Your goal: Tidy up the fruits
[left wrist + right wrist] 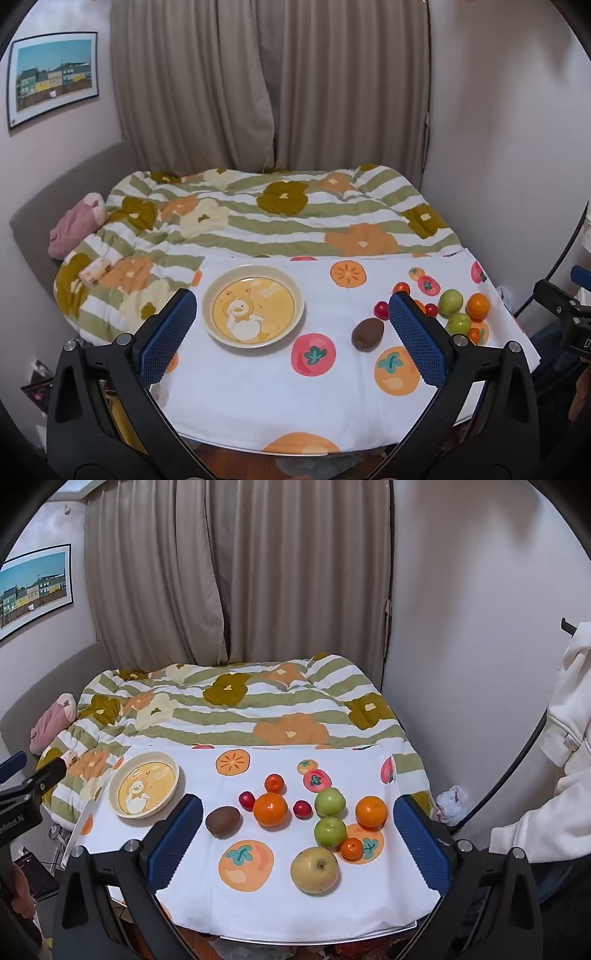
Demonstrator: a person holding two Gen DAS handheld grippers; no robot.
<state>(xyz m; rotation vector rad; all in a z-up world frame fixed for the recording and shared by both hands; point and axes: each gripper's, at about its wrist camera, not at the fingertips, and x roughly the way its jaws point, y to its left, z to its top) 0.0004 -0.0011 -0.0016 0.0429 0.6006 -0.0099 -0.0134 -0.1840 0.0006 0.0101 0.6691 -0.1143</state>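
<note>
A cream plate (pixel 210 306) (pixel 118 806) with a yellow duck picture lies empty on the left of the white fruit-print cloth. To its right lie a brown kiwi (pixel 367 333) (pixel 222 822), two oranges (pixel 270 808) (pixel 371 811), two green apples (pixel 330 802) (pixel 330 831), a yellow pear (pixel 314 869), small tangerines (pixel 274 783) (pixel 351 848) and two red cherry tomatoes (pixel 246 799) (pixel 302 808). My left gripper (pixel 291 332) hangs open above the cloth between plate and kiwi. My right gripper (pixel 299 834) stands open over the fruit cluster. Neither holds anything.
The cloth covers a small table (pixel 258 904) set against a bed with a striped flower quilt (pixel 280 218). A pink cushion (pixel 74 229) lies at the bed's left. A white garment (pixel 561 760) hangs at the right; curtains behind.
</note>
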